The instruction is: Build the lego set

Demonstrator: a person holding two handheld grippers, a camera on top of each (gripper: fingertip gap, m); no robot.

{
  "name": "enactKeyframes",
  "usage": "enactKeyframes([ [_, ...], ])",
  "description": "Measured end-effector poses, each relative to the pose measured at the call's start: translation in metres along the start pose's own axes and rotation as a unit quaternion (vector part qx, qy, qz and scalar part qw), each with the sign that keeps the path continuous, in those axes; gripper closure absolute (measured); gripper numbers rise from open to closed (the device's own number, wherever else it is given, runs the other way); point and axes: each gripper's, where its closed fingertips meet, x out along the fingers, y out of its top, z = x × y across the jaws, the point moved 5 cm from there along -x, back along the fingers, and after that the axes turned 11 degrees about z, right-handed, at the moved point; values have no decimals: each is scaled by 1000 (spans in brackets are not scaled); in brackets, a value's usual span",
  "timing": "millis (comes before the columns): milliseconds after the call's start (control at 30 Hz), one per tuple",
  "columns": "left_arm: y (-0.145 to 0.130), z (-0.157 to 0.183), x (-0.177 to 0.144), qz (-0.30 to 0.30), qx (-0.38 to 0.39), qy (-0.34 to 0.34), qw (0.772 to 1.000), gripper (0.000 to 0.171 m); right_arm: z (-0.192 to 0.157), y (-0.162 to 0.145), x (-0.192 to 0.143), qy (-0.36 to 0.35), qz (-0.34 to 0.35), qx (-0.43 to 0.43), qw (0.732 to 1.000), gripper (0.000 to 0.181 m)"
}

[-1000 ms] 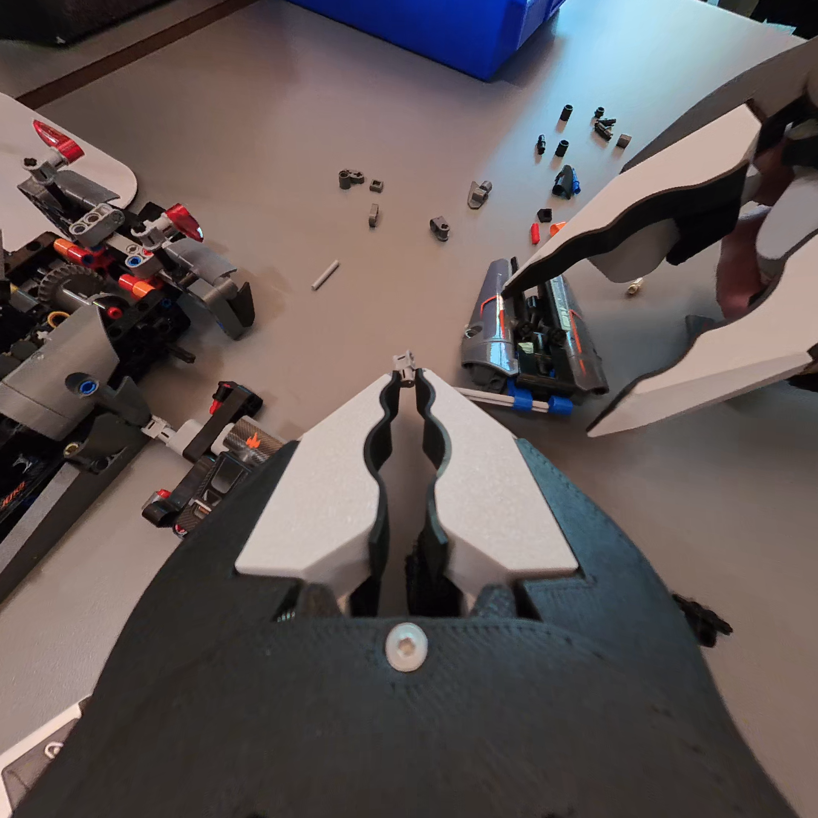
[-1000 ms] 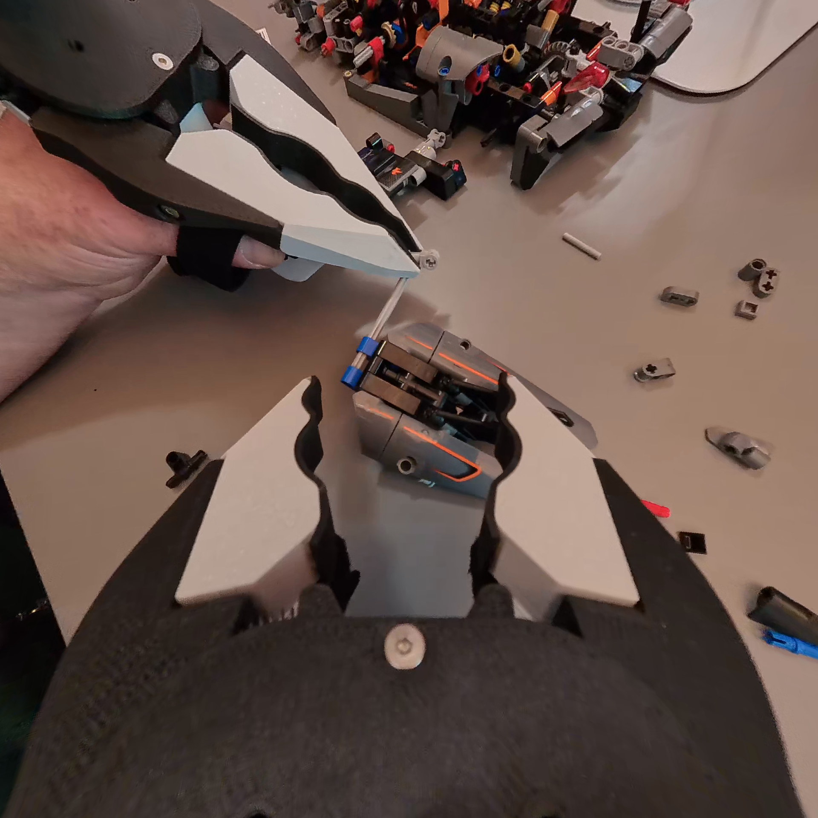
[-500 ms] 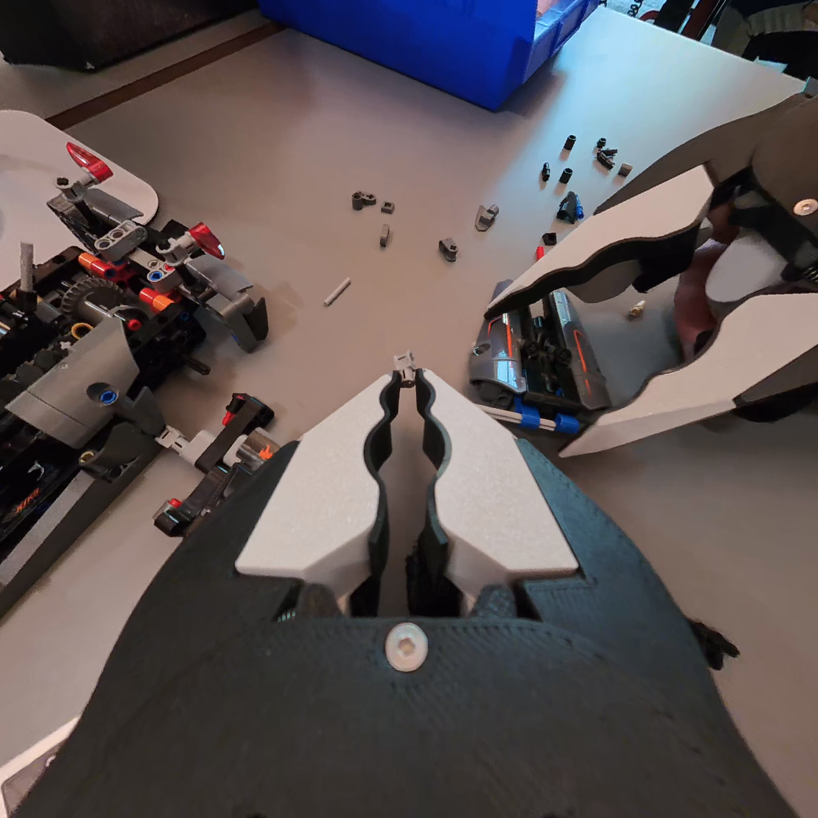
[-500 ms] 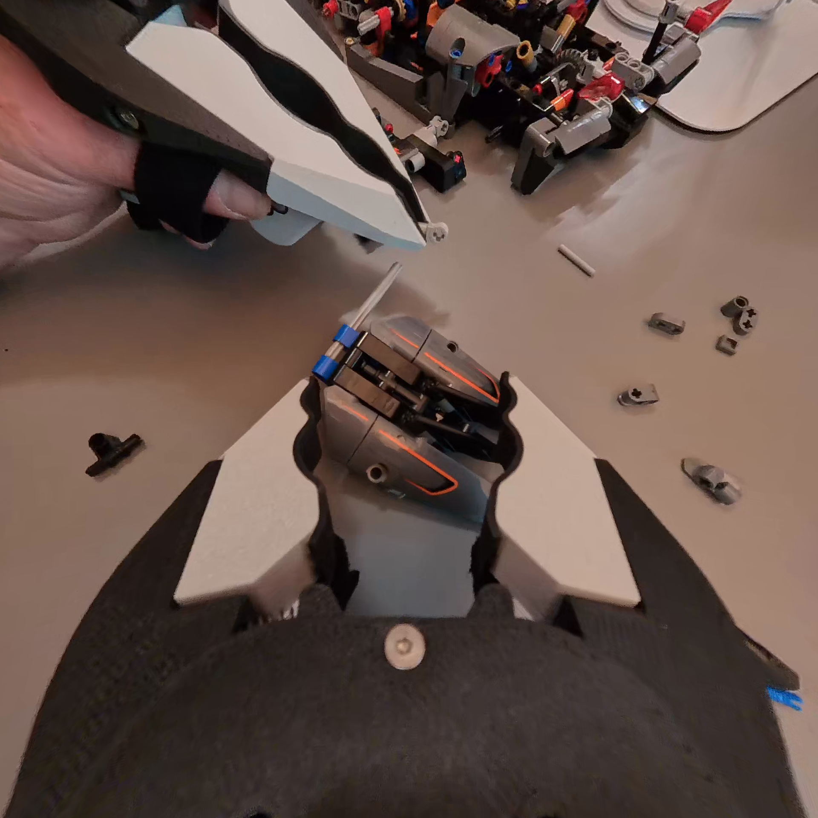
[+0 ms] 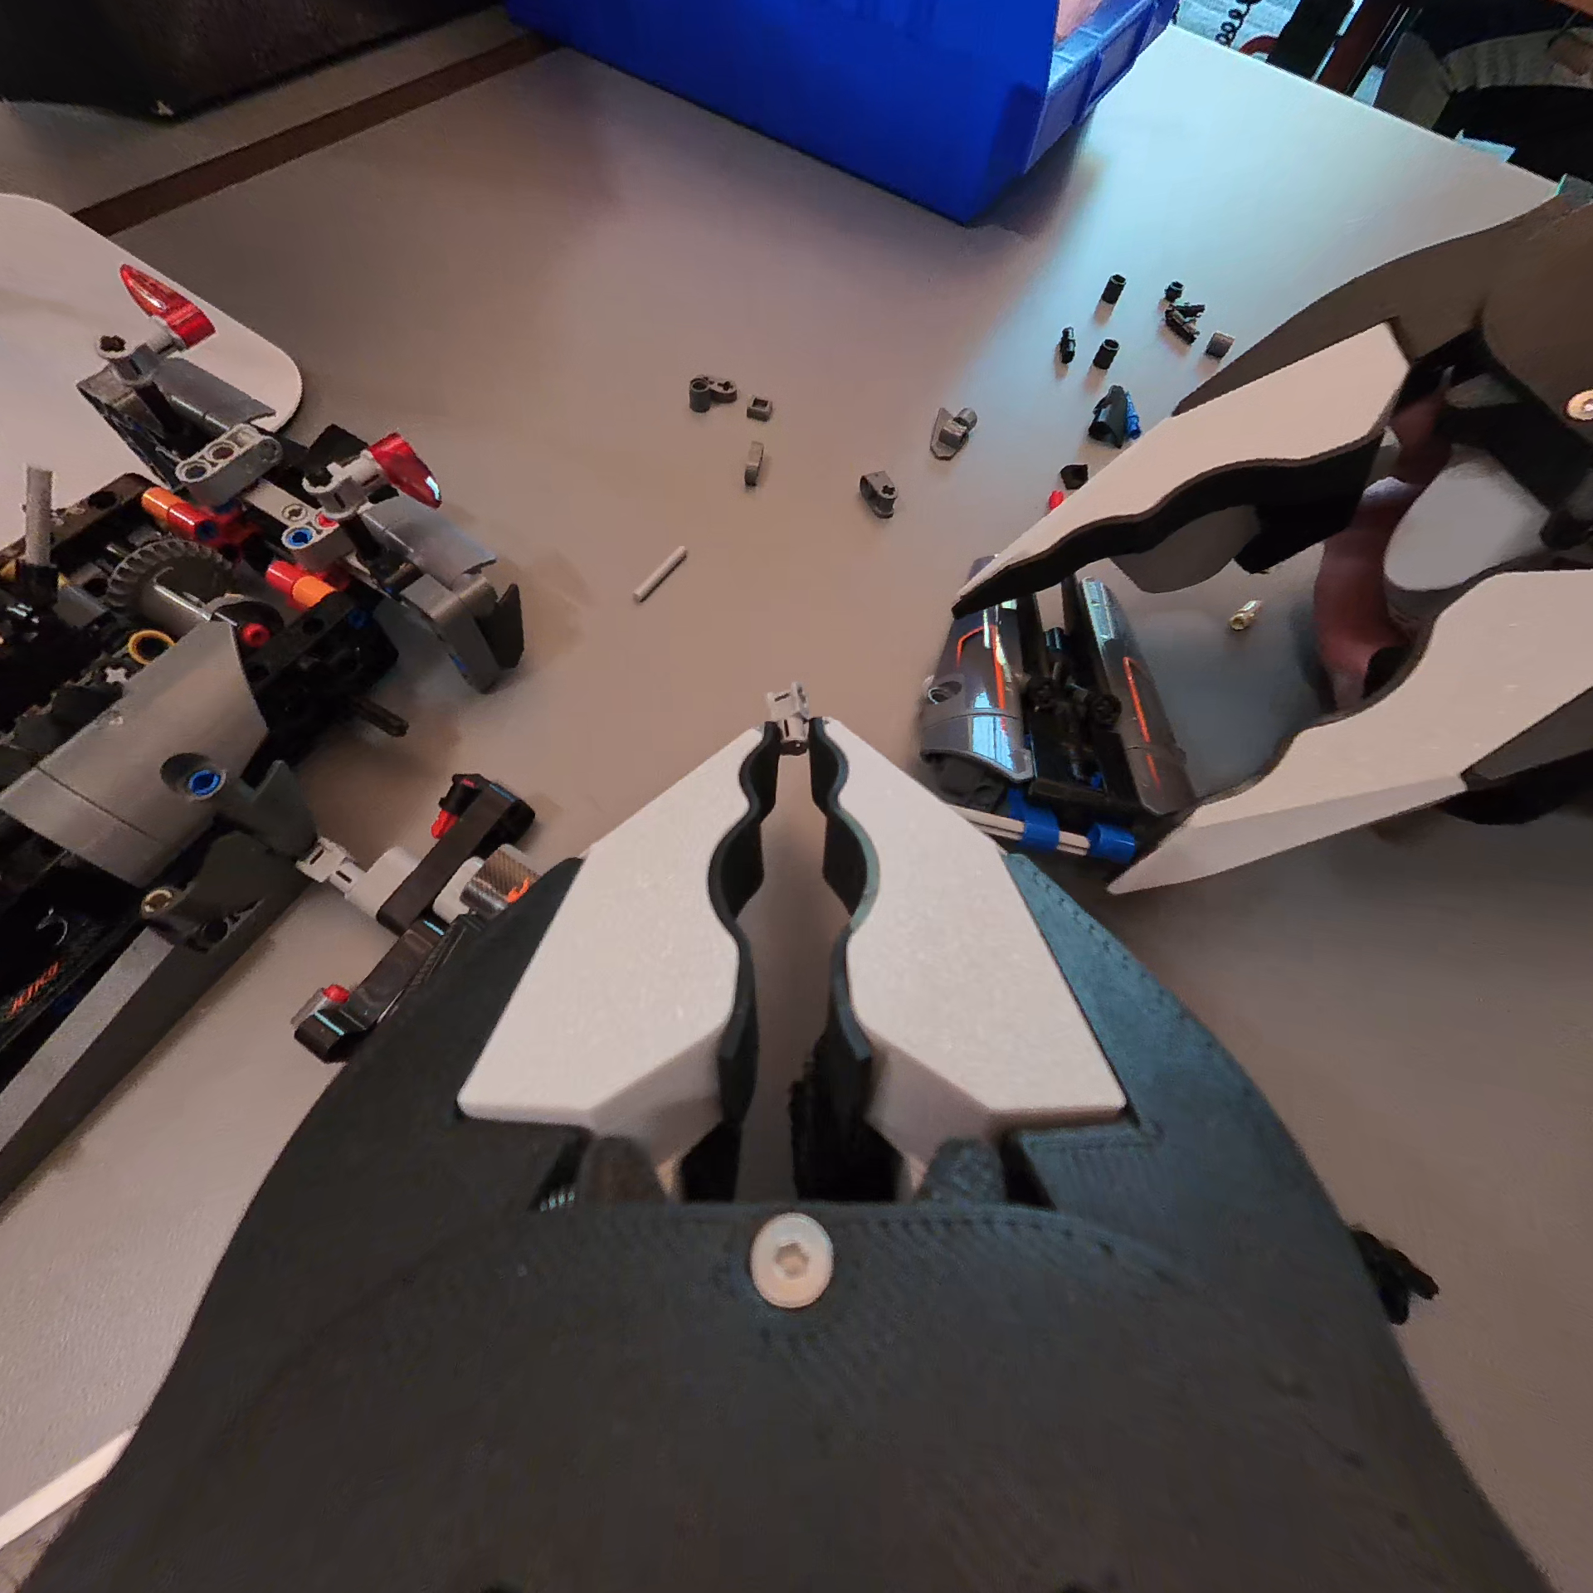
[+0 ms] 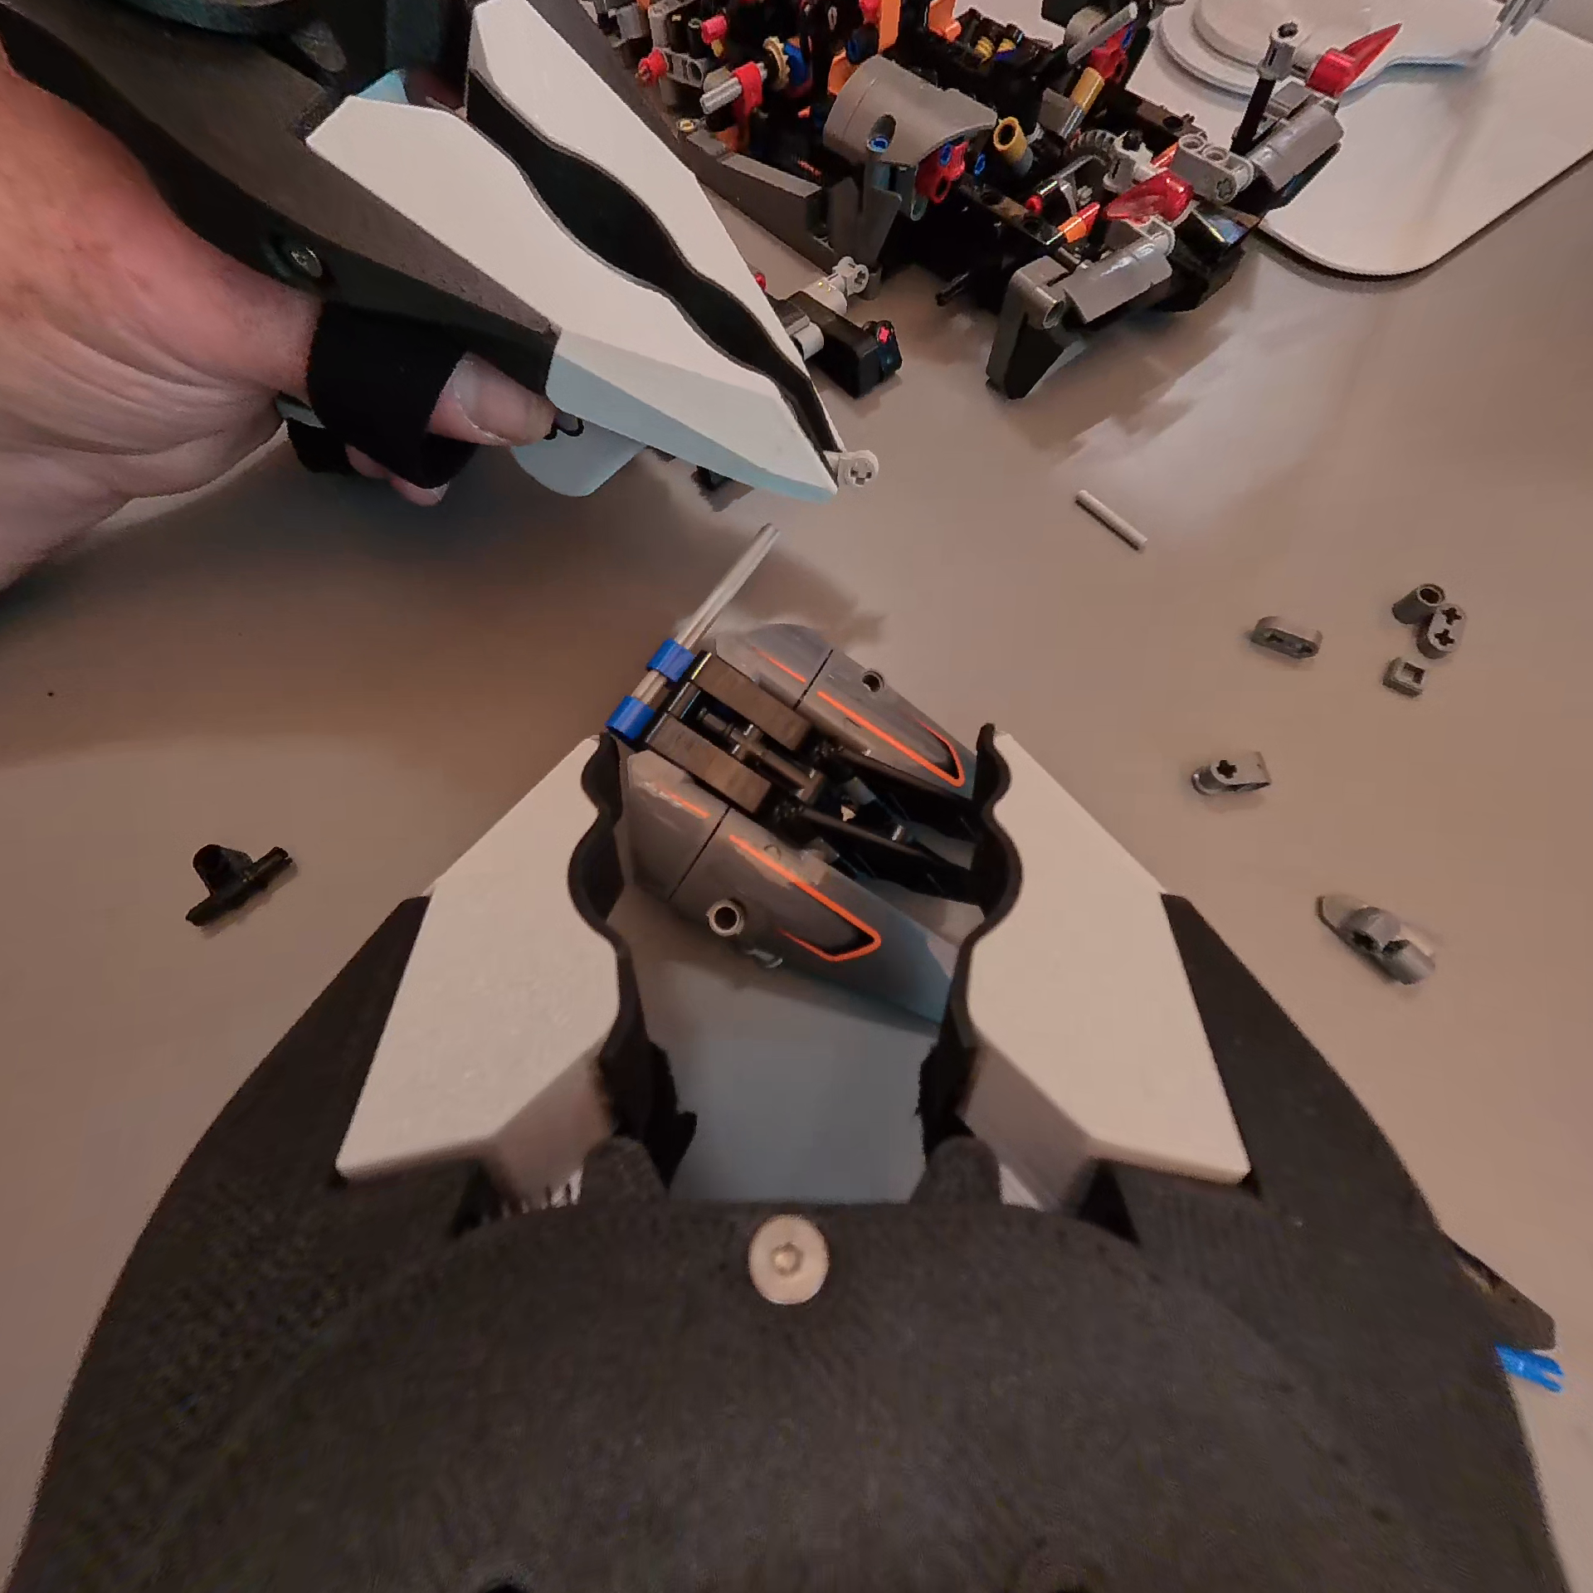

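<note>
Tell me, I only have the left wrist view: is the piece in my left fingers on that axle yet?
Observer: No. In the right wrist view the small grey connector sits clear of the axle tip, with a gap between them.
Operator: Which face shows there?
Observer: Its end, with a cross-shaped hole.
Operator: How deep is the assembly in the right gripper?
Observer: The right gripper is open. Only part of the grey and orange panel assembly lies between its tips.
</note>
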Motion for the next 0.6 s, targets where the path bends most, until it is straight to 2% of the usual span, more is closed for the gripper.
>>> enactKeyframes([
  [467,0,0,1,-1,-1,0,1000,167,-1,1,-1,0,6,-6,1000,99],
  [600,1,-1,2,1,-3,0,1000,167,-1,5,-6,0,29,-10,1000,101],
])
